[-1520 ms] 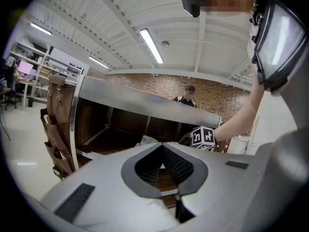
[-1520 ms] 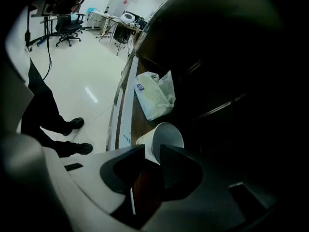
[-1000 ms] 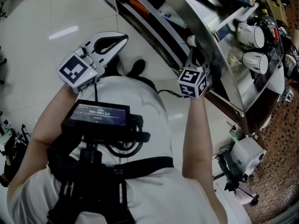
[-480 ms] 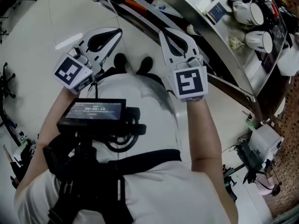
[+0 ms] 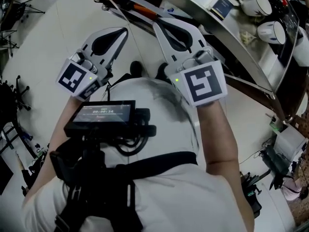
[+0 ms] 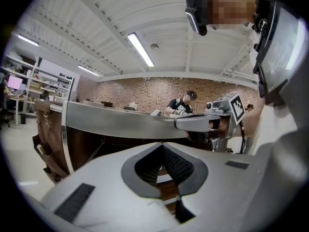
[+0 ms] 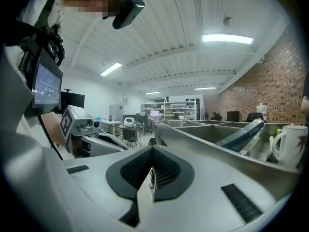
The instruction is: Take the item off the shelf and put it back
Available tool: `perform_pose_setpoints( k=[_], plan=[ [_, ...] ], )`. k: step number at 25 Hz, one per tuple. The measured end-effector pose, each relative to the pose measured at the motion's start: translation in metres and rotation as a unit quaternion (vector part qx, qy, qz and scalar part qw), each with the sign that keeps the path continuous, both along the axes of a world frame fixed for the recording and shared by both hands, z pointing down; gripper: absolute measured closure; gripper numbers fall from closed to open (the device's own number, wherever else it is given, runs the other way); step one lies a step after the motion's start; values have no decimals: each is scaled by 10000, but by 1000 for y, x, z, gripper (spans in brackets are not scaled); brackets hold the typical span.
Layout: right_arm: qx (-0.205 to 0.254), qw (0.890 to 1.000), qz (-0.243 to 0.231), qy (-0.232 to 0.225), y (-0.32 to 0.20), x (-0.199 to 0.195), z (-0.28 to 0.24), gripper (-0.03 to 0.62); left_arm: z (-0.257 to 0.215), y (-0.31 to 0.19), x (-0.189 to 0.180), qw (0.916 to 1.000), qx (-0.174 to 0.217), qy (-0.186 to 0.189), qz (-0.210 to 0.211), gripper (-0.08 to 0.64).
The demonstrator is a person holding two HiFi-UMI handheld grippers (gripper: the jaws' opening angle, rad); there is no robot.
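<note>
Both grippers are clenched on nothing: the left gripper [image 5: 124,32] and the right gripper [image 5: 157,26] hover side by side before the front rim of the shelf [image 5: 227,37]. I cannot tell whether the taking is not begun or the return already done. Two glossy white mugs [image 5: 255,3], the likely candidates, lie inside the shelf near that rim.

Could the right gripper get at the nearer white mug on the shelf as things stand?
Likely yes, once opened. The right gripper is shut and empty beside the shelf rim; the mug stands behind that rim, off to its right, with nothing else in between.
</note>
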State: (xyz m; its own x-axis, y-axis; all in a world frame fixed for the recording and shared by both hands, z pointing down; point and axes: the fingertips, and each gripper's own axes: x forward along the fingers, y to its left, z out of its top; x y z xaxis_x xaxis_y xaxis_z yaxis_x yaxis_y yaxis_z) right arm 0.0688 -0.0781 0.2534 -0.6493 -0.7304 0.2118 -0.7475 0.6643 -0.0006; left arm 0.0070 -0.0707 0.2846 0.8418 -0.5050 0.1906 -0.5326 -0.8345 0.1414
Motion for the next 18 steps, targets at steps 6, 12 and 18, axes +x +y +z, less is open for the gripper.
perform_pose_setpoints(
  k=[6, 12, 18],
  plan=[
    [-54, 9998, 126, -160, 4, 4, -3, 586, -5, 2, 9, 9998, 72, -39, 165, 552],
    [-89, 9997, 179, -161, 11, 8, -3, 588, -6, 7, 18, 9993, 133, -101, 343, 552],
    [-73, 9996, 204, -177, 12, 6, -5, 588, -9, 6, 19, 9990, 174, -113, 408, 552]
  ],
)
